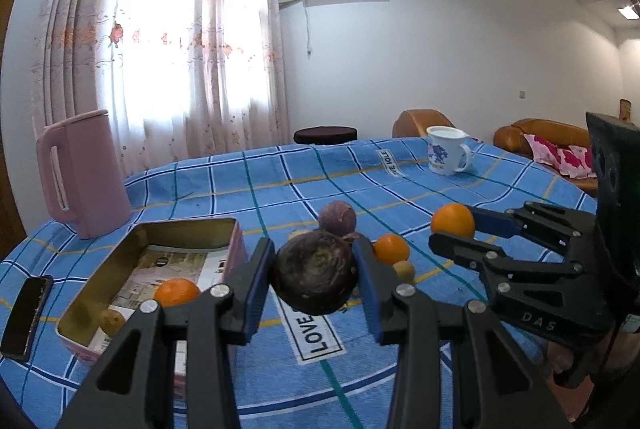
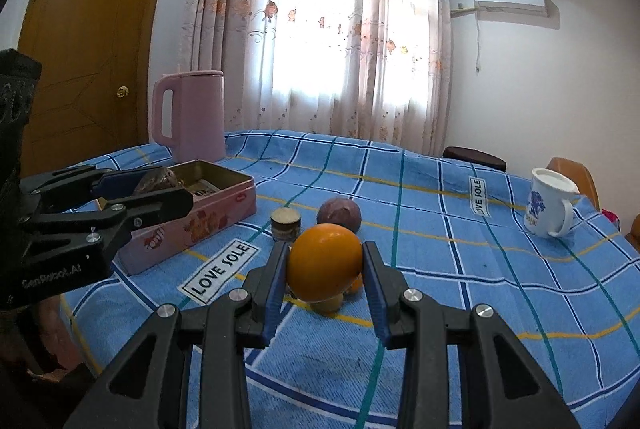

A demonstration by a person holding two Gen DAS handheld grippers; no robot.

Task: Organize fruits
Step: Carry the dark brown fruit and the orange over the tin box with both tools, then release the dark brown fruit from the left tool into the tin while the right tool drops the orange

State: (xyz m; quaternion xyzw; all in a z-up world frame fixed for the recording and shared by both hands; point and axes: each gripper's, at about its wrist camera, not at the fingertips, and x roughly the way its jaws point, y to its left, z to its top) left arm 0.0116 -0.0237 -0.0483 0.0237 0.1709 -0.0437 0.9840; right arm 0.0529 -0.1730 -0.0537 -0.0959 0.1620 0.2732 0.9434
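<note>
Two held fruits, three oranges

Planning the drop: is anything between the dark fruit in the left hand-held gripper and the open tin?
Nothing visible. The dark fruit sits clamped in the left hand-held gripper right of the open tin; only bare tablecloth lies between.

Two wrist cameras look low along their fingers across the blue-checked desk toward the curtained window, sharing the tin box and each other's gripper.
</note>
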